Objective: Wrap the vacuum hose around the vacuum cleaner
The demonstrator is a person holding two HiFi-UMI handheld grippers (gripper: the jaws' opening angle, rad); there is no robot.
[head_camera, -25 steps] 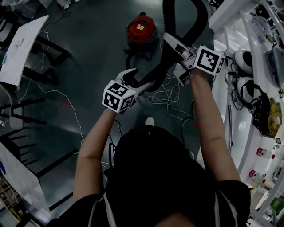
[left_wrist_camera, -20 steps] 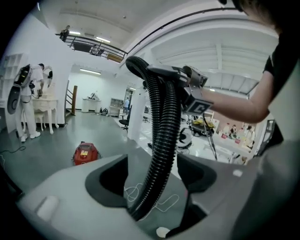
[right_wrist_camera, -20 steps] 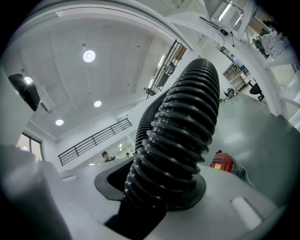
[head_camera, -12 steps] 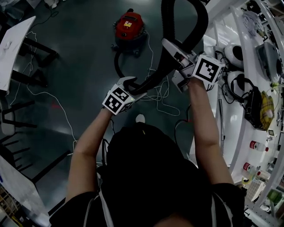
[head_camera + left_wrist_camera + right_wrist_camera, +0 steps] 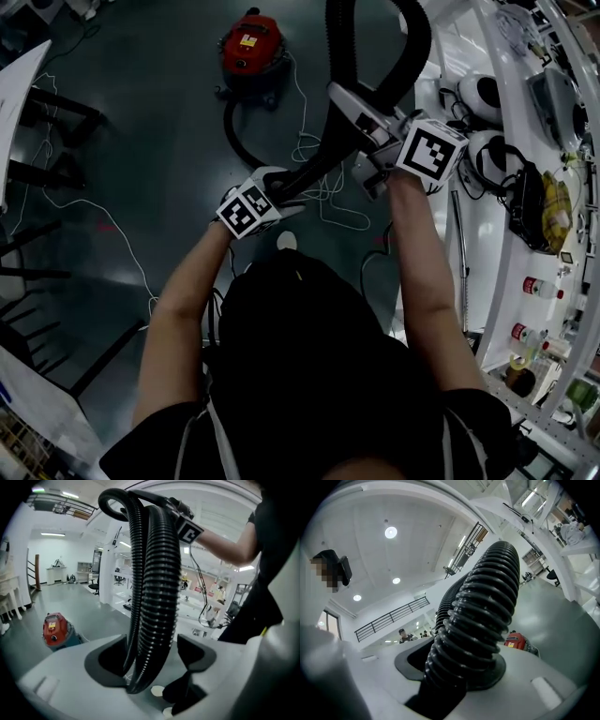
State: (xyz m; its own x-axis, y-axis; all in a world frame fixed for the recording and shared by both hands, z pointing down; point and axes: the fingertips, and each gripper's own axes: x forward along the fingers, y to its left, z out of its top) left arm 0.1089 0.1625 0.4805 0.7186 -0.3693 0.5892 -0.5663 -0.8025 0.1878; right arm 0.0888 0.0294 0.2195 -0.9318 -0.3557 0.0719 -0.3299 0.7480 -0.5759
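A red vacuum cleaner (image 5: 248, 47) stands on the dark floor ahead; it also shows small as the vacuum cleaner (image 5: 55, 629) and the vacuum cleaner (image 5: 516, 641). Its black ribbed hose (image 5: 234, 136) curves off it to my left gripper (image 5: 275, 180), climbs to my right gripper (image 5: 349, 105) and arches in a loop above. In the left gripper view the hose (image 5: 157, 597) runs up between the jaws of the left gripper (image 5: 150, 660), which are closed on it. The right gripper (image 5: 461, 667) is shut on the thick hose (image 5: 483, 606) near a cuff.
White workbenches (image 5: 487, 216) with helmets, bottles and gear line the right side. Loose white cables (image 5: 319, 178) lie on the floor by my feet. A white table (image 5: 14, 94) and dark chair legs stand at the left. A person (image 5: 402, 633) stands far off.
My left gripper has come down and nearer to me, tilting, with the hose still in it. The right gripper drifted slightly sideways. The vacuum now sits further up-left in the head view.
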